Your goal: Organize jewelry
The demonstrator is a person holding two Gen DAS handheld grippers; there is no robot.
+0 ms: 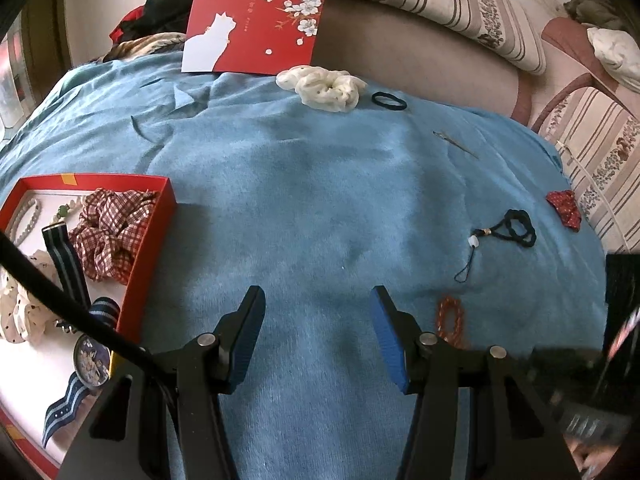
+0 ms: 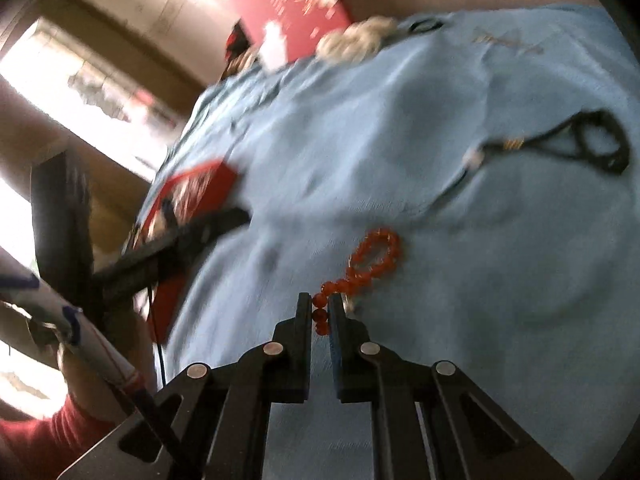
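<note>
The right tool (image 2: 320,312) was pinched on one end of the orange bead bracelet (image 2: 372,264), whose loop lay on the blue blanket (image 2: 440,160). The left tool (image 1: 318,320) hung half open and empty over the blanket, beside the red jewelry box (image 1: 156,208) holding a plaid scrunchie (image 1: 108,228)

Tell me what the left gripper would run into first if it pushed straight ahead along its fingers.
Most likely only the blue blanket. The left gripper is open, empty and angled down at bare fabric. The orange bead bracelet lies off to its right and the red box to its left, both seemingly clear of the line.
</note>
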